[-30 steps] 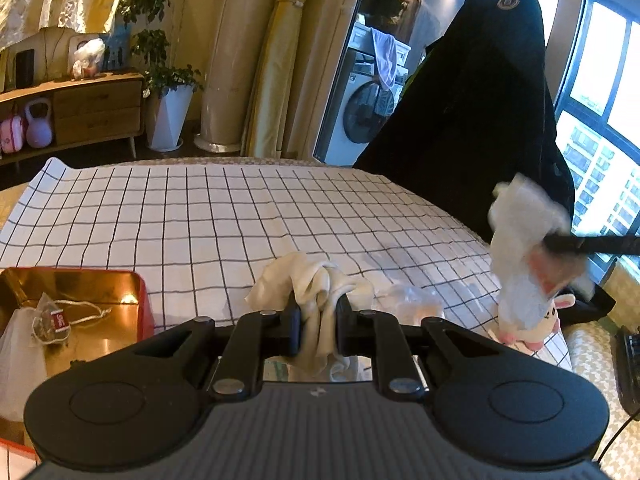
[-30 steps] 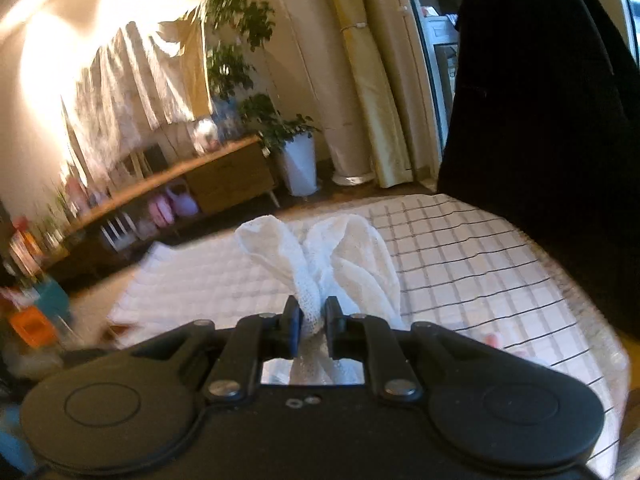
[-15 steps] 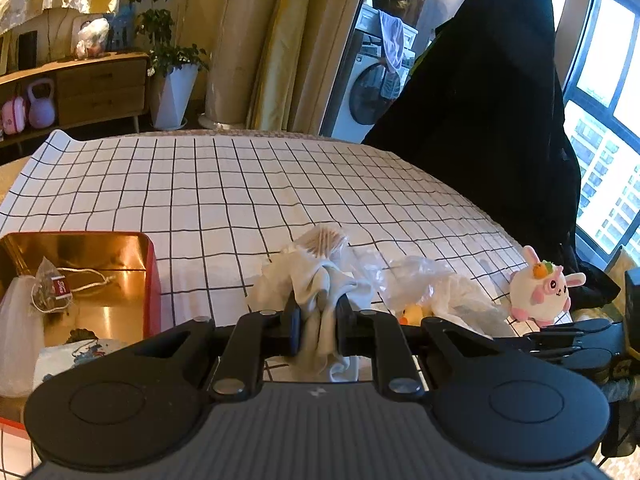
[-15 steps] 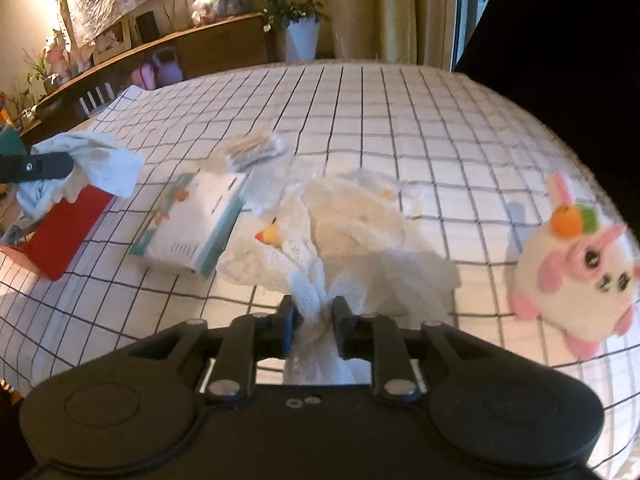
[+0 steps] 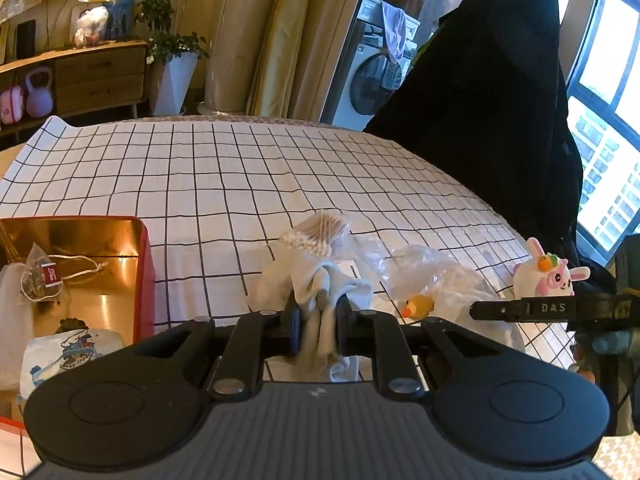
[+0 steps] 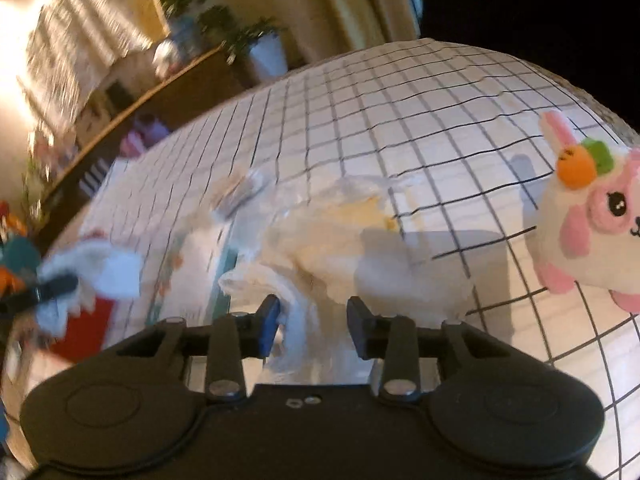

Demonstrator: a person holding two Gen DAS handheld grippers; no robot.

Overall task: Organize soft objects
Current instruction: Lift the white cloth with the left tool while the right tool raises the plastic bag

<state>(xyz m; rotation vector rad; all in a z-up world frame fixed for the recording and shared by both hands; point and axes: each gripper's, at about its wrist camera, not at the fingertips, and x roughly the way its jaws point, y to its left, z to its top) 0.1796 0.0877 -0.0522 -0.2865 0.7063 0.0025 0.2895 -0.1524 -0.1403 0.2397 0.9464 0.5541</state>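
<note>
The left gripper (image 5: 318, 320) pinches one pale cloth (image 5: 320, 292) above the checked tablecloth (image 5: 224, 176). The right gripper (image 6: 312, 320), its jaws just opening, stands parted around one white lacy cloth (image 6: 340, 256) lying loose on the table. At two o'clock sits one plush bunny (image 6: 592, 224). At nine o'clock, one red tin (image 5: 144, 264) holds one tea bag (image 5: 42, 276).

Both wrist views look down close over the checked tablecloth (image 5: 224, 184).
</note>
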